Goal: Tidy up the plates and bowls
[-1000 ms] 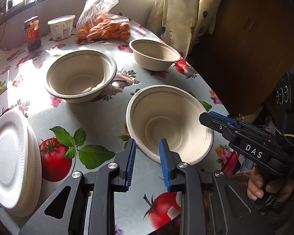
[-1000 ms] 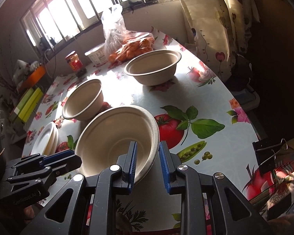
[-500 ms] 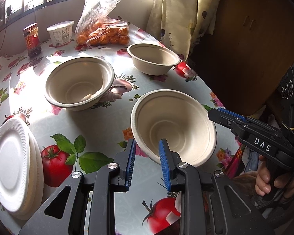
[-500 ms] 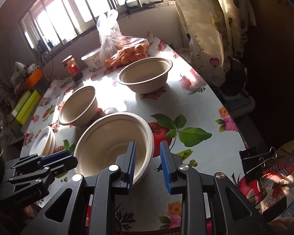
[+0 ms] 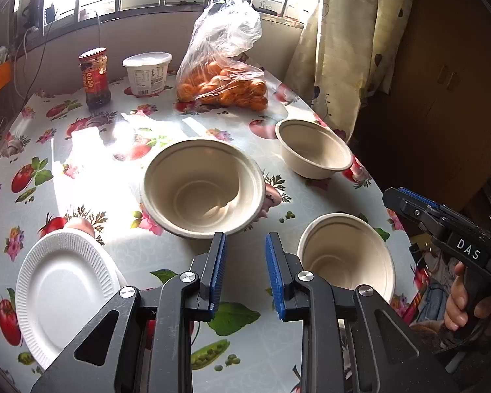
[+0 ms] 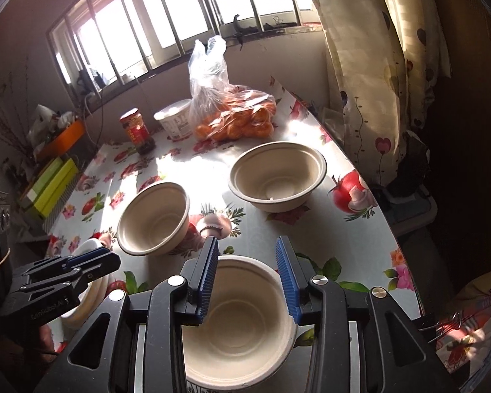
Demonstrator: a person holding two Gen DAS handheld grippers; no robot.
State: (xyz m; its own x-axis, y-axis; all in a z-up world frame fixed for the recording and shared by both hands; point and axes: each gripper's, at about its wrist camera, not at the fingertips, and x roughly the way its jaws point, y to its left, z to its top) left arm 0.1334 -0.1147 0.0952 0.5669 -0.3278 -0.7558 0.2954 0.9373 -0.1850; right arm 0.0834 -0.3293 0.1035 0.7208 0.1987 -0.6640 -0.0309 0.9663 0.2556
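Three beige paper bowls stand apart on the fruit-print tablecloth: a near bowl [image 5: 347, 257] [image 6: 237, 321], a middle bowl [image 5: 203, 188] [image 6: 154, 217] and a far bowl [image 5: 314, 152] [image 6: 276, 175]. A stack of white plates [image 5: 63, 290] lies at the left front; its edge shows in the right wrist view [image 6: 91, 290]. My left gripper [image 5: 244, 273] is open and empty, above the cloth between the plates and the near bowl. My right gripper [image 6: 247, 275] is open and empty, raised above the near bowl; it also shows in the left wrist view [image 5: 406, 199].
At the back stand a bag of oranges [image 5: 226, 75], a white tub [image 5: 147, 72] and a red-lidded jar [image 5: 93, 78]. The table edge curves along the right by the curtain [image 5: 347, 39]. Binder clips [image 6: 445, 324] lie at the front right.
Both grippers pulled back and rose. My right gripper's jaws, which straddled the near bowl's rim, opened wider and now hang above it. The bowls stayed in place.
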